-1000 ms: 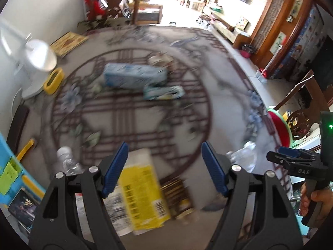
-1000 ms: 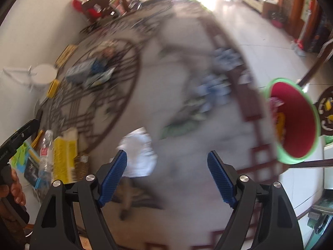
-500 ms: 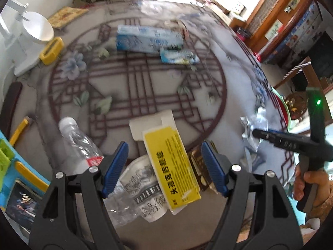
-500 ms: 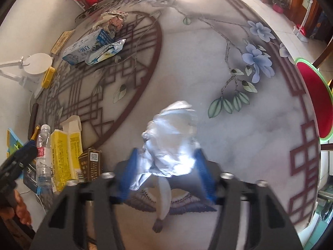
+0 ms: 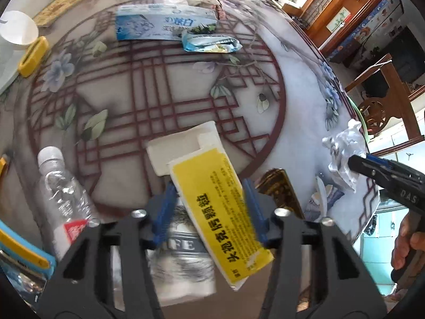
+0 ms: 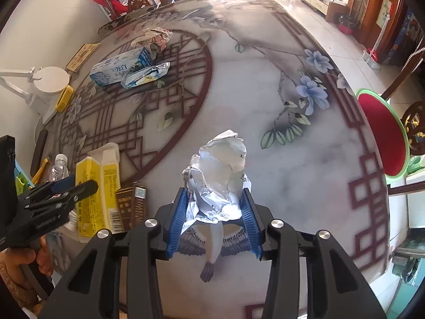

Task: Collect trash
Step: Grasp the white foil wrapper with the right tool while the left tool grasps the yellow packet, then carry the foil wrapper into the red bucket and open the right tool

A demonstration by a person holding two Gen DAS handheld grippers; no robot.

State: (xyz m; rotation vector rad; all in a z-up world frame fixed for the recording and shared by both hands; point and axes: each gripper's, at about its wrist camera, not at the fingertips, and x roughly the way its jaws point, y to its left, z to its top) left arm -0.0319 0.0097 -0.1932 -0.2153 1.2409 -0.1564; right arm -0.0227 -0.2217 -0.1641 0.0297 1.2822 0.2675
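Trash lies scattered on the patterned table [image 5: 186, 93]. In my left wrist view, my left gripper [image 5: 209, 207] is closing on the yellow carton [image 5: 220, 212], a blue pad at each long side; the motion blur keeps me from telling whether the pads press it yet. The carton's near end juts past the pads toward the camera and hides part of the grey-printed bag [image 5: 183, 260] beneath. Just left lies a clear bottle [image 5: 63, 194], its lower half cut off by my gripper's frame; just right, a brown box [image 5: 281, 194]. Far across the table sit a blue carton [image 5: 164, 24] and a foil wrapper [image 5: 209, 43] — open tabletop between. At the right edge my right gripper [image 5: 356, 159] bites the crumpled paper [image 5: 345, 154].

In my right wrist view, that gripper [image 6: 215, 212] pinches the crumpled paper [image 6: 220, 175] between both blue pads, the jaws easing apart a little. Bare table runs right to the rim — beyond it a red bin [image 6: 382, 138], partly cut off. My left gripper [image 6: 77, 186] overlaps the yellow carton [image 6: 98, 183] at the left.
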